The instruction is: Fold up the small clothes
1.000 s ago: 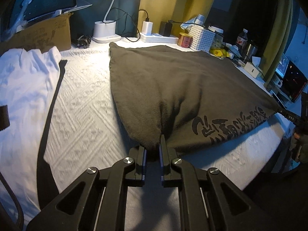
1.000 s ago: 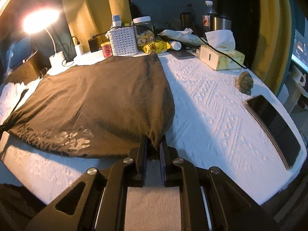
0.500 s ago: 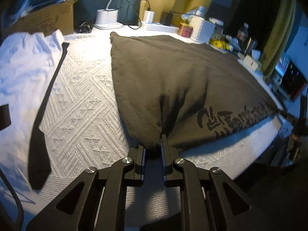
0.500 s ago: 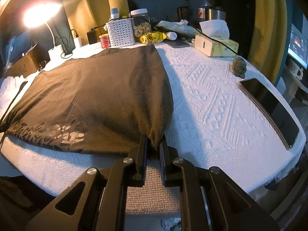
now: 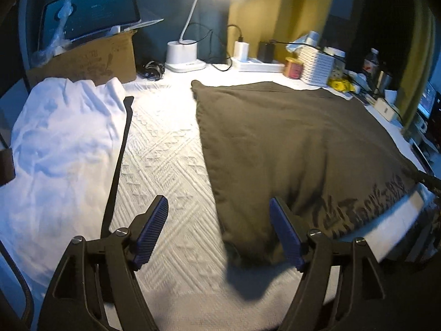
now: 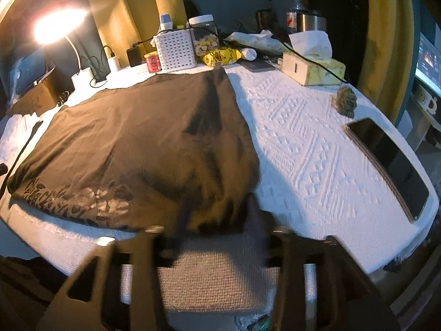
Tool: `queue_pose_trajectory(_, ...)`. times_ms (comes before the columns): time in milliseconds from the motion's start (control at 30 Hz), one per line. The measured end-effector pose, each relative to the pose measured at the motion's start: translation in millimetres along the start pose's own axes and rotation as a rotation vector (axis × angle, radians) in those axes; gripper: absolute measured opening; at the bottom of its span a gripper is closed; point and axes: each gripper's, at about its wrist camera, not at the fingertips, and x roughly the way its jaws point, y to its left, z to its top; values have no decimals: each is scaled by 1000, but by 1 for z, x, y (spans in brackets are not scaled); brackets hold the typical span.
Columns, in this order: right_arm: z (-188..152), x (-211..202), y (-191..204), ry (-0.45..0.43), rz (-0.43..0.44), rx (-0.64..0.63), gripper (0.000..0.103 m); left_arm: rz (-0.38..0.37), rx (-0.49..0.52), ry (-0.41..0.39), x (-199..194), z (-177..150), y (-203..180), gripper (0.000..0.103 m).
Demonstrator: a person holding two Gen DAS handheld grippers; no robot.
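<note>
A dark olive garment (image 5: pixel 289 143) with a black print along its near hem lies flat on the white textured table cover (image 5: pixel 165 149). My left gripper (image 5: pixel 220 226) has its jaws opening, blue pads wide apart. The garment's near left corner lies loose between them, touching neither pad. In the right wrist view the same garment (image 6: pixel 143 138) fills the left half. My right gripper (image 6: pixel 215 231) is blurred, its jaws opening around the near right corner, which rests on the cover (image 6: pixel 303 143).
A white garment (image 5: pixel 60 143) and a black strap (image 5: pixel 118 160) lie to the left. Cardboard box (image 5: pixel 91 60), lamp base (image 5: pixel 183 58) and white basket (image 6: pixel 176 49) line the back. A tissue box (image 6: pixel 311 66), small figure (image 6: pixel 346 100) and dark slab (image 6: pixel 391 162) sit right.
Both grippers were shut on the garment's near corners and now stand open. The corners have dropped onto the cover. The left gripper has lifted a little.
</note>
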Motion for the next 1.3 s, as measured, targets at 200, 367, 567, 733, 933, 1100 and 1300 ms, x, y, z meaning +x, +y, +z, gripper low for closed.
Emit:
queue_pose_trajectory(200,22,3,-1,-11,3,21,65,-12,-33,24,21,20,3,76)
queue_pose_trajectory(367,45,15,-4,-10,-1,25,65,-21,-41,37,39,39,8,76)
queue_pose_trajectory(567,75,37,-11,2,2,27,65,-29,-32,52,62,59,12,76)
queue_pose_trajectory(733,99,63,-14,17,16,9,65,-26,6,71,88,75,14,76)
queue_pose_trajectory(933,130,102,-17,49,37,-35,65,-22,13,83,118,94,21,71)
queue_pose_trajectory(1100,148,135,-22,85,58,-50,65,-38,62,94,138,106,16,33)
queue_pose_trajectory(1300,169,161,-22,102,81,-92,65,-29,54,112,148,121,23,22)
